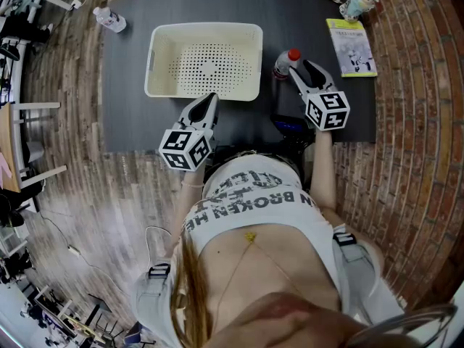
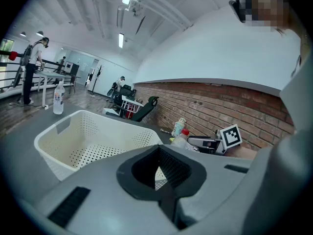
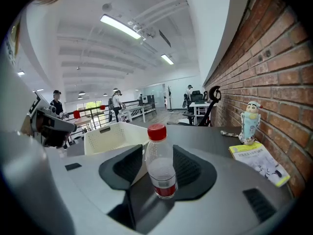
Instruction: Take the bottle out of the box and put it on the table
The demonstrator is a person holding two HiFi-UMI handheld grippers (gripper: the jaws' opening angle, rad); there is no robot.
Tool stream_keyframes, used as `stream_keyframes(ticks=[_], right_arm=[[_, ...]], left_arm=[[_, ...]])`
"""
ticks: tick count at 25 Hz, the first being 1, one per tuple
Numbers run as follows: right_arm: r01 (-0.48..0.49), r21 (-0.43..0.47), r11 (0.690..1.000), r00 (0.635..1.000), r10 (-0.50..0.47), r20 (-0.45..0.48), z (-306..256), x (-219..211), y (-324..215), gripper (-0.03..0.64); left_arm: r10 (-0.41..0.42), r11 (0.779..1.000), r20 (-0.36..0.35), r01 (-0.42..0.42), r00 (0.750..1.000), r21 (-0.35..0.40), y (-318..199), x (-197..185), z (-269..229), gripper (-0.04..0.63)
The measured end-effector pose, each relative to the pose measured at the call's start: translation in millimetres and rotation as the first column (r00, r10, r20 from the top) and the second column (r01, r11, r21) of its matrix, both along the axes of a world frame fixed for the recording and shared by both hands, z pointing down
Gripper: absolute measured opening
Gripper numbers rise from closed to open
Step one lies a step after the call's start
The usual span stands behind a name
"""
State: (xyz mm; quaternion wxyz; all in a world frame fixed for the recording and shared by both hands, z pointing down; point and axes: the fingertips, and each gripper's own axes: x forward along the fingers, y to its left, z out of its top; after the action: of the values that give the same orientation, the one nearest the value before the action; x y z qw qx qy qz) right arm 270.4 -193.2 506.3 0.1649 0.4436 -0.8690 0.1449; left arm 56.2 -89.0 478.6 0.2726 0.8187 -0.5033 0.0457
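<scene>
A clear bottle (image 1: 285, 64) with a red cap stands upright on the dark table (image 1: 130, 114), just right of the white perforated box (image 1: 156, 56). My right gripper (image 1: 299, 71) is open, with one jaw on each side of the bottle (image 3: 160, 163) and the pads apart from it. The box looks empty. My left gripper (image 1: 209, 100) is shut on nothing at the box's near edge, and the box wall (image 2: 54, 151) lies just beyond its tips (image 2: 157, 153). From the left gripper view the bottle (image 2: 180, 138) shows past the box's right corner.
A second small bottle (image 1: 110, 19) stands at the table's far left corner. A yellow booklet (image 1: 351, 46) and a small figurine (image 1: 359, 3) lie at the far right, beside the brick wall (image 3: 274, 67). Chairs and people are in the room behind.
</scene>
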Motion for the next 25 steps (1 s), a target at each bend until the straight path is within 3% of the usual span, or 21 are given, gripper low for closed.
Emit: stream_keyframes(ticks=[4, 12, 19, 25], right_arm=[[0.018, 0.006, 1.0, 1.0, -0.018, -0.019, -1.5, 0.9, 6.0, 0.181], [0.048, -0.001, 0.999, 0.999, -0.048, -0.003, -1.6, -4.1, 22.4, 0.019], [0.202, -0.015, 0.979, 0.979, -0.202, -0.008, -0.8, -56.2, 42.7, 0.009], [0.281, -0.005, 0.96, 0.959, -0.281, 0.034, -5.6, -114.1, 49.7, 0.009]], left_arm=[[-0.001, 1.0, 0.004, 0.001, 1.0, 0.0, -2.2, -3.4, 1.2, 0.005], [0.003, 1.0, -0.003, -0.003, 1.0, 0.001, -5.5, -11.9, 2.2, 0.005], [0.028, 1.0, 0.001, -0.028, 1.0, 0.001, -7.5, -28.5, 1.0, 0.005], [0.051, 0.999, 0.003, -0.051, 0.999, -0.015, -11.1, -50.9, 5.2, 0.005]])
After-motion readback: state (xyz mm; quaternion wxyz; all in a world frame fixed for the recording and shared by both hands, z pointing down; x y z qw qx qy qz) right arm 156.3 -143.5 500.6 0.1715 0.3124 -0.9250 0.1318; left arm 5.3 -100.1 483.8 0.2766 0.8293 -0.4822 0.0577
